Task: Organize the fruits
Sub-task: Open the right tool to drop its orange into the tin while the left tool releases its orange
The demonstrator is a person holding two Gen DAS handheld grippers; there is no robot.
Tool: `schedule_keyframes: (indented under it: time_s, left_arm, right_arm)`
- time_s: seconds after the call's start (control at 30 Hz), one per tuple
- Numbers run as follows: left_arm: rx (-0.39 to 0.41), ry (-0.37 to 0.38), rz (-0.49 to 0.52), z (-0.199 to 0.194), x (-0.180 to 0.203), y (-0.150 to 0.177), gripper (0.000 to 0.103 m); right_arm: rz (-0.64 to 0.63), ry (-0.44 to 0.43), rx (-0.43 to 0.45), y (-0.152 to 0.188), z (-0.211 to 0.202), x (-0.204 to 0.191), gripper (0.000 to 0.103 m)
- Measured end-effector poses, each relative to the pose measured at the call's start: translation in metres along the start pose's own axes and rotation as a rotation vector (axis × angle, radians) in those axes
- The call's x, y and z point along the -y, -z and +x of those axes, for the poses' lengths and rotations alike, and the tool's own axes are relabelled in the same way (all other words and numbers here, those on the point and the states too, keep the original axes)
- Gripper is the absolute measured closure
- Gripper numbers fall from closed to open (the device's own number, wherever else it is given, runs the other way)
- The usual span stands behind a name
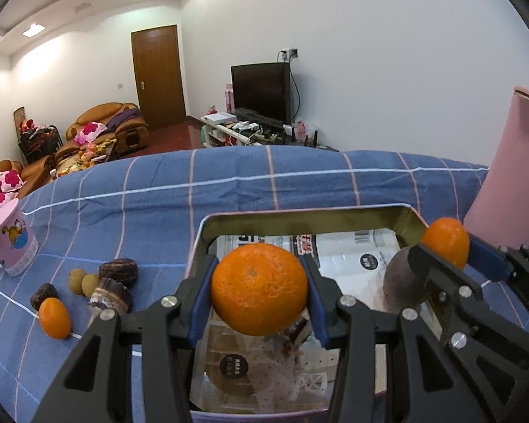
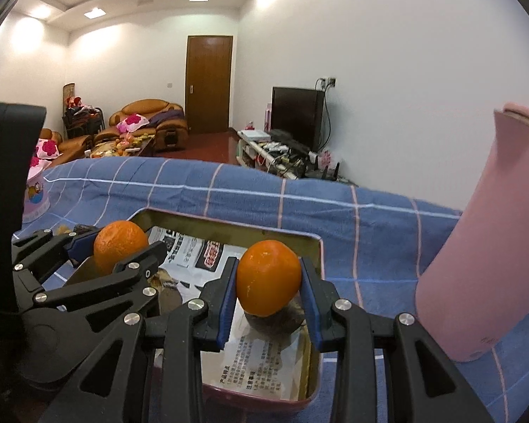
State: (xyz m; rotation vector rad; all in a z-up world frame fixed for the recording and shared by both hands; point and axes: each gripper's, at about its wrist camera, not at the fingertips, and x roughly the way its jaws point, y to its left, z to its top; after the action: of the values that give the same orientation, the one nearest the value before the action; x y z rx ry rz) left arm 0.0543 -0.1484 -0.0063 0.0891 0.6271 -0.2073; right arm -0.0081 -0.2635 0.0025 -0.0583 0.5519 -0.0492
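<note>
- Oranges fill both claws: the left gripper (image 1: 259,290) is closed around a large orange (image 1: 259,289), its blue pads pressing either side, and holds it above the open tin (image 1: 299,216)
- the right gripper (image 2: 268,282) is likewise clamped on a smaller orange (image 2: 268,278), hanging over the tin's far right corner, above a dark purplish fruit (image 1: 403,282) that lies inside
- the tin sits on the blue checked cloth (image 1: 229,190) and is lined with printed paper; it looks to be the collecting place, which would explain why both fruits are carried over it (neither touches the bottom yet, as far as I can judge)
- loose on the cloth left of the tin lie another small orange (image 1: 54,319), two pale round fruits (image 1: 84,282) and some dark brown pieces (image 1: 118,271), probably awaiting their turn
- a pink jug (image 2: 483,246) stands just beside the tin's right edge, close enough to crowd the right claw when it lets go
</note>
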Motion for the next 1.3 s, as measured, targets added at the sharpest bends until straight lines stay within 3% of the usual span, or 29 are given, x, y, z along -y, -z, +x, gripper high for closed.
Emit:
schedule_keyframes:
  time_s: [0.8, 0.97, 1.07, 1.13, 1.2, 1.3]
  left_arm:
    - [-0.028, 0.035, -0.011, 0.006, -0.007, 0.000, 0.054]
    - [-0.037, 0.043, -0.019, 0.007, -0.009, 0.001, 0.054]
    - [-0.035, 0.040, -0.009, 0.006, -0.006, 0.001, 0.054]
    - [-0.036, 0.034, -0.003, 0.006, -0.005, 0.000, 0.054]
    - [-0.030, 0.037, 0.002, 0.005, -0.003, 0.001, 0.053]
    - [-0.007, 0.036, 0.029, 0.001, 0.003, 0.001, 0.048]
  right_arm:
    - [0.031, -0.114, -0.098, 0.003, 0.011, 0.003, 0.066]
    - [0.088, -0.212, -0.103, 0.003, 0.007, 0.010, 0.065]
    - [0.147, -0.255, -0.079, 0.002, 0.002, 0.018, 0.058]
    - [0.178, -0.235, -0.034, 0.001, -0.006, 0.024, 0.045]
    - [0.213, -0.212, 0.015, 0.000, -0.013, 0.030, 0.037]
    - [0.259, -0.153, 0.093, 0.000, -0.026, 0.040, 0.035]
